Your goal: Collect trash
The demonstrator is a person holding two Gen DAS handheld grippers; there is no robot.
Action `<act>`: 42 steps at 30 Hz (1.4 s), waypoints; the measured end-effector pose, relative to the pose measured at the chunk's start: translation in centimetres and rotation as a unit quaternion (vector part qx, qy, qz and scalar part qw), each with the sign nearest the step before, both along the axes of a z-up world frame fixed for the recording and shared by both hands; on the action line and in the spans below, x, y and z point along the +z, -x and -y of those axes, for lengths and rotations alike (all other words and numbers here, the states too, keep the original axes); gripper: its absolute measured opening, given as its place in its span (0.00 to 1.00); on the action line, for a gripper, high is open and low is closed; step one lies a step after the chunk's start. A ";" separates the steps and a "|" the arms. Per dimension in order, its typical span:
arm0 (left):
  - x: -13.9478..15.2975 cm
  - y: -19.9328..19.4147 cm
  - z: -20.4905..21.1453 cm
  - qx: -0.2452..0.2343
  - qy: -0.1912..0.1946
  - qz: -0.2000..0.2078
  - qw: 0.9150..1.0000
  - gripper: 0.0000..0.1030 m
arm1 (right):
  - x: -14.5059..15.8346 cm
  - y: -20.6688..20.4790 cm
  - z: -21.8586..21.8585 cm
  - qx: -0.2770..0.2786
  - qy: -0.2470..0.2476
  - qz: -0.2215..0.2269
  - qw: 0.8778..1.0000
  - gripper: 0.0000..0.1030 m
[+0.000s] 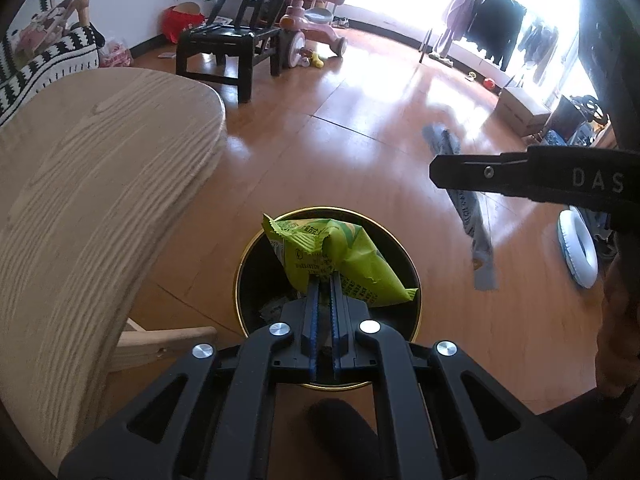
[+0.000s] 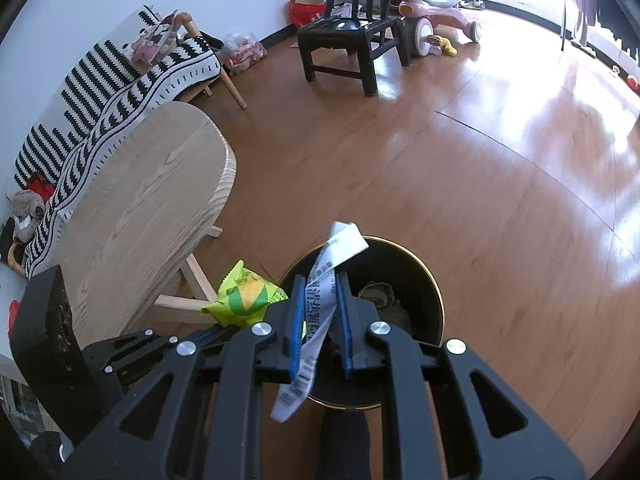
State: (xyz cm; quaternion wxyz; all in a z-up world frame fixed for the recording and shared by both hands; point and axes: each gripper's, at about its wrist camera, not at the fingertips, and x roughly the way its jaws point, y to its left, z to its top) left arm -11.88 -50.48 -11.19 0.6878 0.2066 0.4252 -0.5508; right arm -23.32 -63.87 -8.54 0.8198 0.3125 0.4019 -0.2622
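My left gripper (image 1: 325, 276) is shut on a green snack wrapper (image 1: 340, 258) and holds it over a round black trash bin with a gold rim (image 1: 416, 280) on the floor. My right gripper (image 2: 320, 280) is shut on a long white printed wrapper (image 2: 320, 300) above the same bin (image 2: 438, 296), which holds some dark trash. The right gripper also shows in the left wrist view (image 1: 434, 170), at the right, with the white wrapper (image 1: 476, 224) hanging from it. The green wrapper (image 2: 244, 298) and the left gripper show at the left of the right wrist view.
A round light-wood table (image 1: 100, 184) stands close on the left, also in the right wrist view (image 2: 152, 200). A black chair (image 1: 236, 40), a pink tricycle (image 1: 316, 20) and a striped sofa (image 2: 100, 92) lie further back. A white ring (image 1: 580, 252) lies on the wood floor.
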 end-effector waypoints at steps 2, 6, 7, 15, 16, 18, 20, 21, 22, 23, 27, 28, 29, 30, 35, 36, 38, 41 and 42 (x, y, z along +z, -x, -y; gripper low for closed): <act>-0.2 -0.1 0.2 0.004 0.000 -0.001 1.000 0.04 | -0.3 0.0 0.2 -0.003 -0.005 -0.002 1.000 0.15; -0.4 0.1 0.6 0.002 -0.009 0.001 1.000 0.09 | -0.5 0.2 0.5 -0.011 -0.008 -0.001 1.000 0.50; -0.5 0.1 0.7 0.003 -0.010 0.001 1.000 0.14 | -0.4 0.2 0.5 -0.014 -0.005 0.000 1.000 0.65; 1.7 0.0 -0.7 0.019 0.016 0.004 1.000 0.76 | 1.3 0.0 0.2 -0.016 0.014 0.017 1.000 0.67; 2.2 -0.1 -1.2 0.023 0.020 0.001 1.000 0.77 | 1.8 -0.2 0.0 -0.017 0.016 0.022 0.999 0.68; 3.2 -0.4 -2.0 0.030 0.026 -0.004 0.999 0.85 | 2.5 -0.5 -0.3 -0.016 0.020 0.028 0.999 0.73; 4.2 -0.7 -3.0 0.040 0.036 -0.003 0.999 0.87 | 3.7 -1.0 -1.0 -0.012 0.029 0.036 0.999 0.79; 5.0 -1.2 -4.0 0.050 0.043 -0.001 0.998 0.88 | 4.1 -1.3 -1.2 -0.008 0.032 0.038 0.999 0.81; 5.5 -1.6 -4.8 0.058 0.047 0.002 0.997 0.89 | 4.6 -1.7 -1.6 -0.003 0.035 0.041 0.999 0.82; 6.0 -1.8 -5.5 0.066 0.050 0.006 0.997 0.89 | 5.2 -2.4 -2.3 0.005 0.039 0.044 0.998 0.82; 8.3 -4.9 -10.6 0.116 0.068 0.021 0.991 0.89 | 7.2 -5.1 -4.9 0.035 0.057 0.056 0.996 0.85; 8.8 -5.9 -12.2 0.131 0.069 0.029 0.989 0.89 | 7.6 -5.9 -5.6 0.043 0.061 0.058 0.996 0.86; 9.2 -6.8 -13.6 0.147 0.066 0.038 0.986 0.89 | 8.1 -7.3 -6.8 0.055 0.066 0.061 0.994 0.86; 9.6 -8.1 -15.9 0.167 0.065 0.048 0.983 0.89 | 8.3 -8.1 -7.5 0.062 0.067 0.062 0.994 0.87; 11.1 -13.8 -26.3 0.293 0.053 0.078 0.952 0.90 | 9.5 -14.5 -13.5 0.129 0.072 0.069 0.987 0.88; 11.2 -14.5 -27.7 0.312 0.049 0.080 0.946 0.90 | 9.6 -15.6 -14.7 0.141 0.075 0.070 0.985 0.89; 11.2 -16.6 -32.1 0.366 0.037 0.092 0.925 0.90 | 9.9 -18.3 -17.8 0.170 0.079 0.073 0.980 0.90; 11.4 -18.0 -36.1 0.406 0.019 0.112 0.907 0.90 | 10.2 -22.0 -22.4 0.212 0.086 0.074 0.971 0.90; 11.3 -18.5 -37.7 0.419 0.011 0.124 0.899 0.90 | 10.2 -22.8 -23.7 0.224 0.087 0.075 0.968 0.90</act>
